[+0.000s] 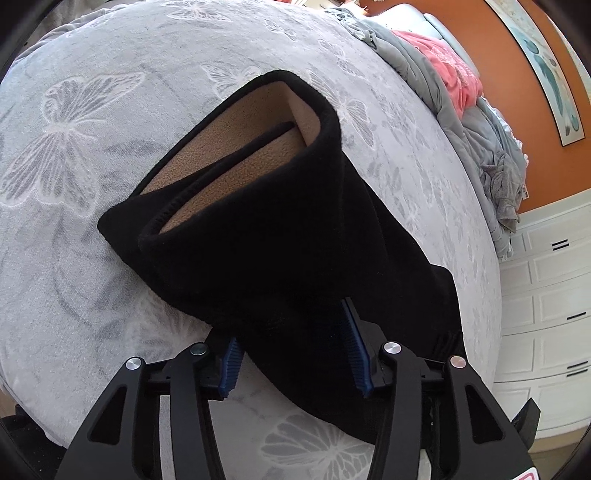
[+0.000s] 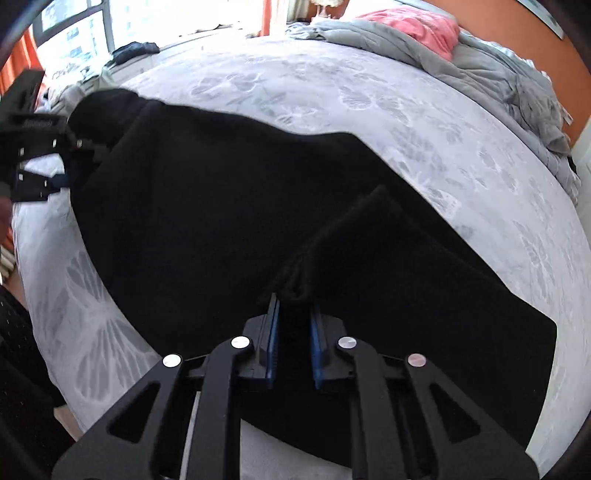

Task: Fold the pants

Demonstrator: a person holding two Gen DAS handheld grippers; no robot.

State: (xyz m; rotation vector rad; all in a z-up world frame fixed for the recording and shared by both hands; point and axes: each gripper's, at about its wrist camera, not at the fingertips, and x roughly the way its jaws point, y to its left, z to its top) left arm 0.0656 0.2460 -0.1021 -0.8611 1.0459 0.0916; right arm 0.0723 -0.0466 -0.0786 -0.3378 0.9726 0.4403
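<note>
We see black fleece pants with a tan fuzzy lining spread across a bed covered in a pale grey sheet printed with butterflies. In the left wrist view, the left tongs have their blue-padded fingers set apart, one on each side of a thick bunch of the black fabric that drapes over them; the right finger is partly buried in the cloth, so we cannot tell whether the pads actually press on it. Beyond them, the open end of the pants lifts off the sheet and shows the tan lining in two layered openings. In the right wrist view, the right tongs hold their blue pads close together, pinched on a raised fold of the same black pants, which lies as a broad dark sheet running from the near edge of the bed toward its far left side. The left tongs appear there too, at the left end of the garment, touching the bunched fabric. Along the far right edge of the bed lies a rumpled grey blanket with a crumpled coral-pink garment resting on it. Behind it stands an orange wall carrying a framed picture, and beside the bed are white drawers with black handles.
</note>
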